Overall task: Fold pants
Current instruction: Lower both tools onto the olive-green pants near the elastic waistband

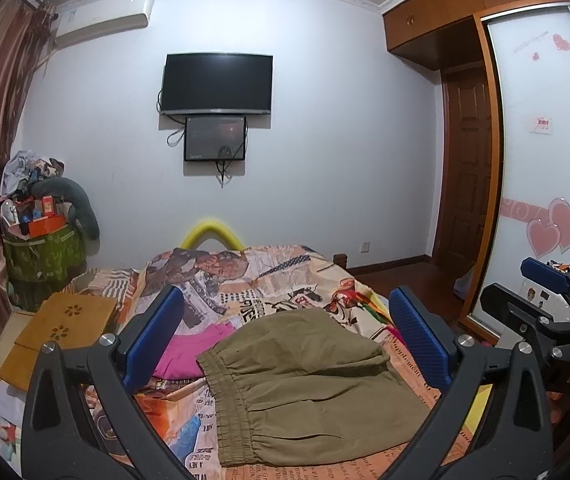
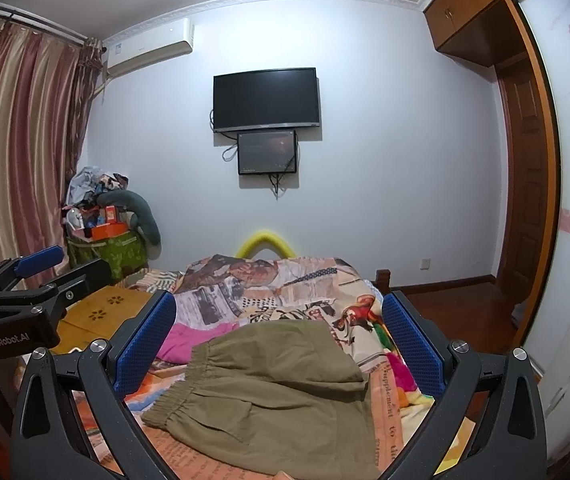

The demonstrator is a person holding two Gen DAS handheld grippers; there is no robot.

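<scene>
While both tools hover above the bed, the left gripper [image 1: 285,340] has its jaws spread wide and holds nothing; the right gripper [image 2: 279,344] is likewise spread wide and empty. Between and just below each pair of blue pads [image 1: 419,338] lie the olive pants [image 1: 305,392], already doubled into a compact rectangle on the printed bedspread [image 1: 269,280], elastic waistband [image 2: 189,392] toward the left.

Judged from this layout, the next fold should take one short edge. Close each jaw on all layers near a corner, lift both evenly, and lay the edge flush across.

Only the left wrist view shows the right tool beside the wardrobe door [image 1: 545,160]. Only the right wrist view shows the left tool over the wooden tray [image 2: 101,312]. A pink garment [image 1: 193,352] lies just beside the pants.
</scene>
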